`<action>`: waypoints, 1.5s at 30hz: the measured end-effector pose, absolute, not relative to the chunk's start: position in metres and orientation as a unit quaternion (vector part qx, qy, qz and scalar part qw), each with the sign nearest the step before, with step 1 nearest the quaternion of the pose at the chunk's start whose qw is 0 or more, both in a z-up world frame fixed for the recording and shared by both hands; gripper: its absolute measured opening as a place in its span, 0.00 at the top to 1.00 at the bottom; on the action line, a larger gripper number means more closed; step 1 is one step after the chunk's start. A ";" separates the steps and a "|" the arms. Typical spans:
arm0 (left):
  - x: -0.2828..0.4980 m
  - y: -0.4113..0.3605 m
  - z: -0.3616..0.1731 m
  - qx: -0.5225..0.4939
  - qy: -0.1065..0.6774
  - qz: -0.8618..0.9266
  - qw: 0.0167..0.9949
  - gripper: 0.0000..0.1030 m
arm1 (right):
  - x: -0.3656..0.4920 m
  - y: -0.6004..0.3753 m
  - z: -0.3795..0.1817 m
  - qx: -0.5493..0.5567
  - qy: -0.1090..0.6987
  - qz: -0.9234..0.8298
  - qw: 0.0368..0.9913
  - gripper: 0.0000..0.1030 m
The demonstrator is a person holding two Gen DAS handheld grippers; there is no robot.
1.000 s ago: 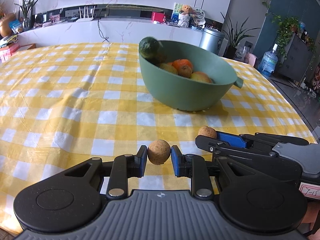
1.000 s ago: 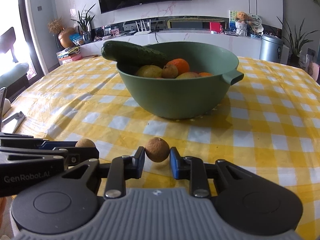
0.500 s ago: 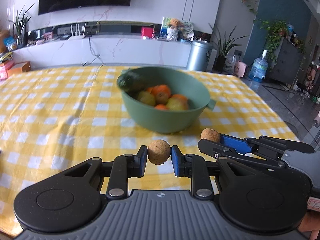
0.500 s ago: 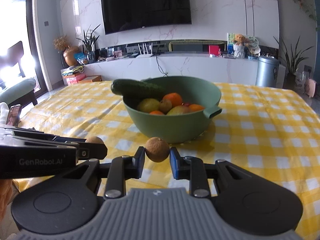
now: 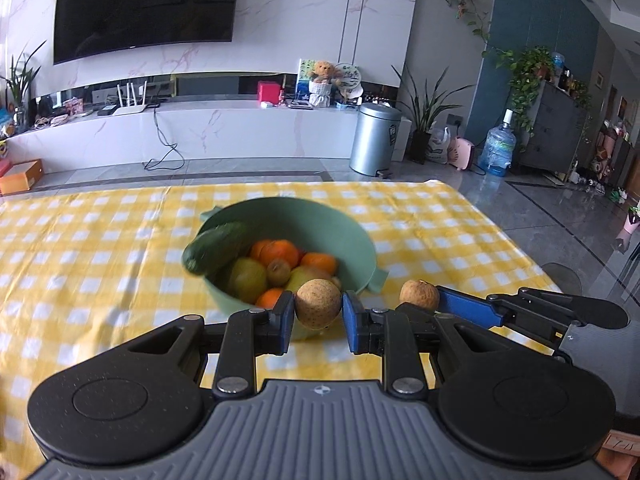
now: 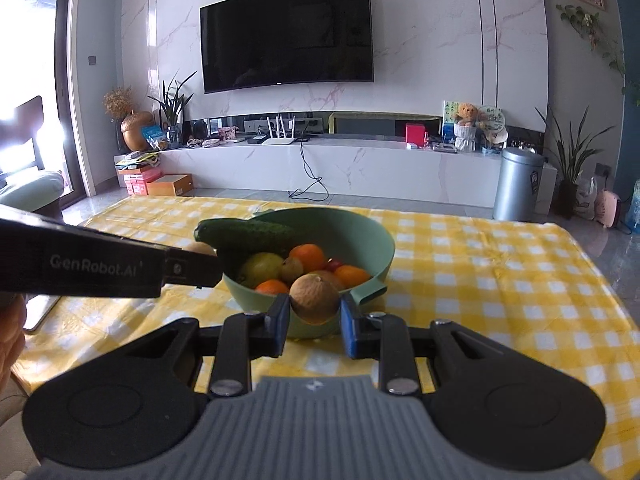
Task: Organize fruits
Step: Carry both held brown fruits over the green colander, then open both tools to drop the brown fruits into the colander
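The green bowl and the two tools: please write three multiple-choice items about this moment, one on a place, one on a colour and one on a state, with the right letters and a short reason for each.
1. Where does the cucumber lie?
A. flat on the tablecloth
B. across the rim of the green bowl
C. on the floor

2. What colour are the checks of the tablecloth?
A. red and white
B. blue and white
C. yellow and white

3. What is the state of the left tool?
A. shut on a small round brown fruit
B. wide open and empty
C. shut on an orange

Answers:
1 B, its end sticks out over the bowl's edge.
2 C, yellow and white squares cover the table.
3 A, both pads press the brown fruit between them.
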State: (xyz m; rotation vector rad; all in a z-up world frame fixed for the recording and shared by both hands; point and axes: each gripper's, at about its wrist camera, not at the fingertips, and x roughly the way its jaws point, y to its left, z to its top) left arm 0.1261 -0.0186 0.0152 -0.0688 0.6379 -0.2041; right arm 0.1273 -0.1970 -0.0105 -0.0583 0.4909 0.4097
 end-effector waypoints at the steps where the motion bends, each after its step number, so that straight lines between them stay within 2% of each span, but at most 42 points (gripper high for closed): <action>1: 0.130 -0.020 0.016 -0.035 0.315 -0.102 0.943 0.72 | 0.130 -0.197 -0.008 -0.034 0.238 0.202 0.949 0.77; 13: 0.188 -0.017 0.008 -0.086 0.382 -0.112 0.913 0.72 | 0.183 -0.187 -0.003 -0.120 0.239 0.221 0.938 0.77; 24: 0.223 -0.021 -0.015 -0.092 0.426 -0.124 0.891 0.73 | 0.233 -0.184 -0.017 -0.156 0.295 0.240 0.912 0.78; 33: 0.237 -0.025 -0.030 -0.083 0.458 -0.119 0.877 0.72 | 0.249 -0.174 -0.031 -0.183 0.326 0.254 0.892 0.78; 45: 0.243 -0.020 -0.039 -0.101 0.468 -0.108 0.871 0.71 | 0.250 -0.170 -0.030 -0.197 0.329 0.256 0.887 0.77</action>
